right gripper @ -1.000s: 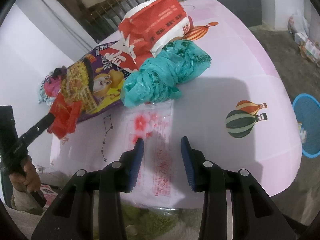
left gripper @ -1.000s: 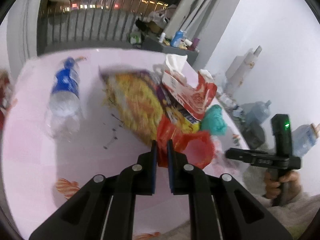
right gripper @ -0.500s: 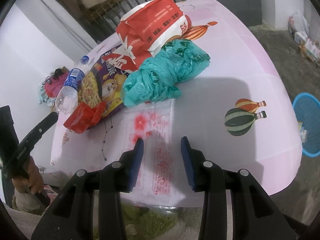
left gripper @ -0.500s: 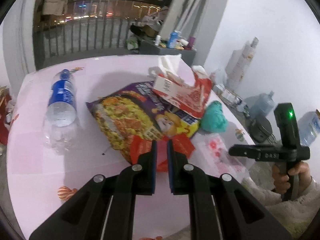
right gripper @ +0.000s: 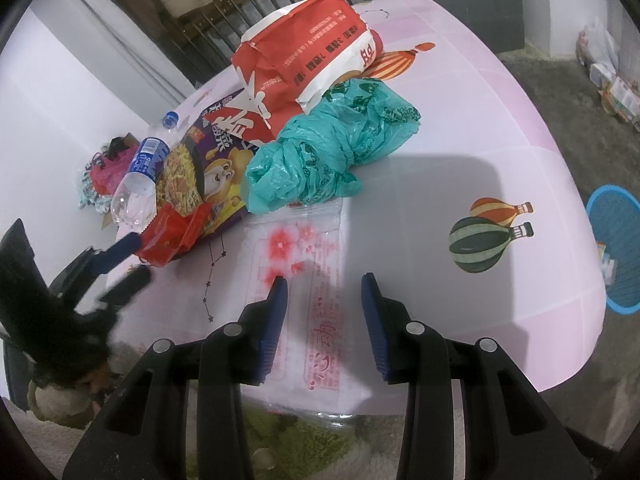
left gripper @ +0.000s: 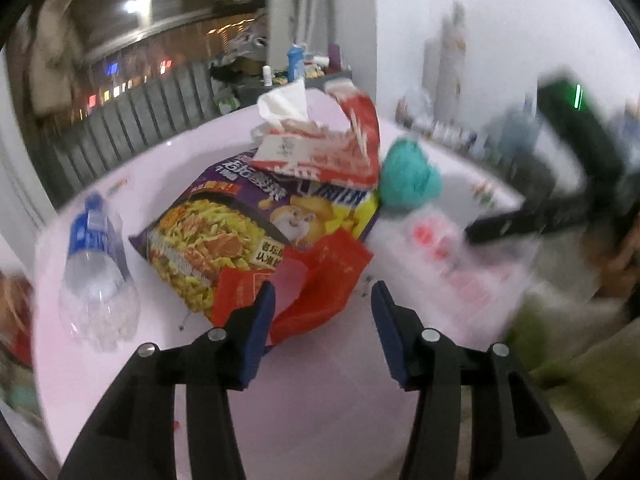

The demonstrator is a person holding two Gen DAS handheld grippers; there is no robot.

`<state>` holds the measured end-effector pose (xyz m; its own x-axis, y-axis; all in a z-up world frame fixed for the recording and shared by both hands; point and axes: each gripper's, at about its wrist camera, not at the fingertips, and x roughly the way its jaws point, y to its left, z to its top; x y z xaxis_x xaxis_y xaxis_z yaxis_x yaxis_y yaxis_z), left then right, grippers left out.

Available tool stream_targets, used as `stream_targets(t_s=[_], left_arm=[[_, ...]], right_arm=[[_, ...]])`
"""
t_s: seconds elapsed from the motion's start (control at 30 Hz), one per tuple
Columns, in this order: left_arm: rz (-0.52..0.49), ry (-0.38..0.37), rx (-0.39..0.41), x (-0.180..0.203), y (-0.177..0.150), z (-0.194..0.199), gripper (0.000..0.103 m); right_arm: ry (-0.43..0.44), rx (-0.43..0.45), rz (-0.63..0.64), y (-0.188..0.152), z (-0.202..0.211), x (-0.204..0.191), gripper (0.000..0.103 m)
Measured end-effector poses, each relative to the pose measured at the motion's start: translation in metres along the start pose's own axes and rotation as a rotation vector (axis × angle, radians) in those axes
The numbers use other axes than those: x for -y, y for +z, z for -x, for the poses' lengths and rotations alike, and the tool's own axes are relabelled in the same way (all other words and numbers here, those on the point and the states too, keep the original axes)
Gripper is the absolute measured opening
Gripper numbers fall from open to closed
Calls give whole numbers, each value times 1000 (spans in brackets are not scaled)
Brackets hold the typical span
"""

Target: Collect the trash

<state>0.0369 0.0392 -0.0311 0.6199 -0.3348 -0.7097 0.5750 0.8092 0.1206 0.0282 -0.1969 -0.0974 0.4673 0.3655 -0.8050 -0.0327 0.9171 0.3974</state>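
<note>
The left gripper [left gripper: 322, 300] is opening its jaws, and the pads are pressing on nothing; the red wrapper [left gripper: 304, 280] is lying between them on the pink counter [left gripper: 320, 400], brushing the left pad, its far end resting on the purple noodle bag [left gripper: 240, 232]. At ten o'clock from those jaws a crushed clear bottle [left gripper: 96, 264] with a blue label is lying on its side. At twelve o'clock a torn red-and-white tissue pack [left gripper: 320, 148] is sitting on the noodle bag, and at one o'clock a crumpled teal plastic bag [left gripper: 408, 180] is lying just beside it.

The right gripper [right gripper: 322, 308] is holding its jaws spread, gripping nothing, and hovering over a clear wrapper [right gripper: 304, 272] with red flower print that is lying flat at the counter's near edge. At twelve o'clock from them the teal bag is touching that wrapper's far end. At three o'clock a blue basket [right gripper: 616, 248] is standing on the floor beyond the counter's edge.
</note>
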Motion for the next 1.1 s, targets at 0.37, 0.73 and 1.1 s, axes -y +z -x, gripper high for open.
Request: stream_targets(t_s=[0.37,0.73,1.1], left_arm=[[-146,105,-20,6,-6,-29,17],[-90,121,83,-2,13,3,1],[180,-274,27,-1,20,5,1]], right_arm=[[2,1,1,0,1,0,35],[4,8,4,-1,3,0,35],[28,5,-25,-4,9,10,35]])
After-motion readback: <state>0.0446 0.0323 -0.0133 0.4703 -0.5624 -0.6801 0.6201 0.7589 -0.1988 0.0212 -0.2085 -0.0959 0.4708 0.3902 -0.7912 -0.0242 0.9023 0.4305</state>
